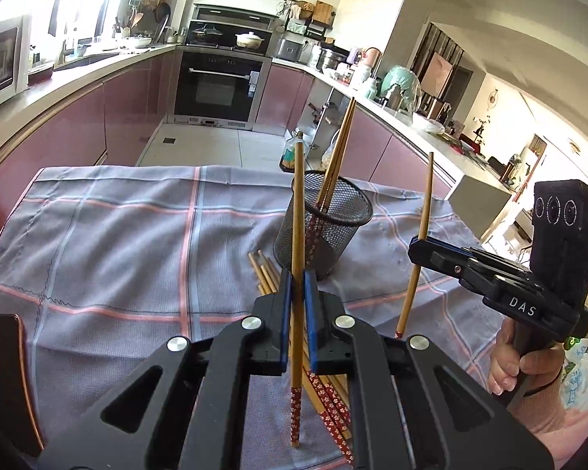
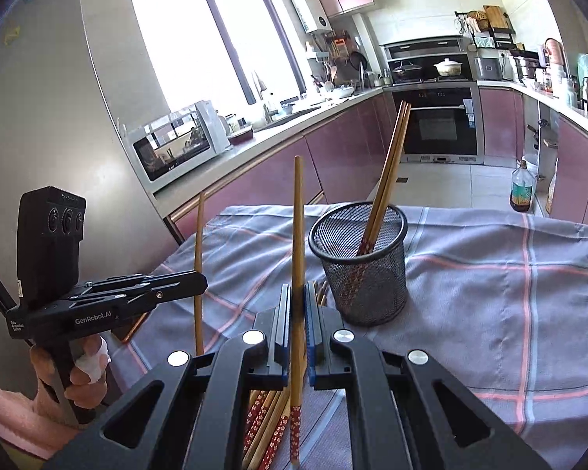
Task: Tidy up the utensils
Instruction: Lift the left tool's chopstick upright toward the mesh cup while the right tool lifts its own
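A black mesh cup (image 1: 323,223) stands on the checked cloth and holds two chopsticks (image 1: 339,149); it also shows in the right wrist view (image 2: 362,262). My left gripper (image 1: 298,305) is shut on one upright bamboo chopstick (image 1: 298,211), red end down. My right gripper (image 2: 298,313) is shut on another upright chopstick (image 2: 298,227); in the left wrist view it (image 1: 415,244) is right of the cup. Several loose chopsticks (image 1: 264,274) lie on the cloth below the grippers, also in the right wrist view (image 2: 266,423).
The table with the grey checked cloth (image 1: 117,243) stands in a kitchen. A dark flat object (image 1: 8,372) lies at the cloth's left edge. Counters, an oven (image 1: 215,86) and a bottle on the floor (image 2: 523,188) lie beyond.
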Demonstrator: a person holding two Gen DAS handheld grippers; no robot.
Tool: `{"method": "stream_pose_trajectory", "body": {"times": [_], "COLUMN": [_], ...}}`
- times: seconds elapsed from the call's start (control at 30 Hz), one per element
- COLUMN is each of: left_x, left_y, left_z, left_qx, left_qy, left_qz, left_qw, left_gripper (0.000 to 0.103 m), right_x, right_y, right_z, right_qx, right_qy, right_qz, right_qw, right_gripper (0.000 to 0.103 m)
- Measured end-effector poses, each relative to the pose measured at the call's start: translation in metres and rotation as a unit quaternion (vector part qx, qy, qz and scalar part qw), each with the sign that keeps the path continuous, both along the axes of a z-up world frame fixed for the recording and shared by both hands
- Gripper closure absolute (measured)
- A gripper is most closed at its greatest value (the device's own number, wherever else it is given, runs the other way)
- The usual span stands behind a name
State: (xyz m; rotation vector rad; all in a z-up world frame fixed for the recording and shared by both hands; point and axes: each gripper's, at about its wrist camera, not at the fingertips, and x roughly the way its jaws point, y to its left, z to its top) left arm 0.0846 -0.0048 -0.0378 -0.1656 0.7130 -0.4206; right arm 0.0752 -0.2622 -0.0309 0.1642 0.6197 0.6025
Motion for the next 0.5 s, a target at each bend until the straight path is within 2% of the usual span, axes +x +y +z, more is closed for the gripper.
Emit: {"method": "stream_pose_trajectory", "body": {"times": [0.5], "left_x": [-0.001], "left_y": [-0.004], "left_z": [0.028], "left_qx": [-0.024], "left_qy": [-0.038], "left_qz": [-0.005], "left_qw": [0.9990], "left_gripper": [0.096], "right_x": [0.003], "right_y": [-0.014], "right_z": [0.024], "right_qx": [0.008], "right_qy": [-0.036], "right_qz": [-0.017], "right_qw": [0.999], "right_gripper": [0.098]}}
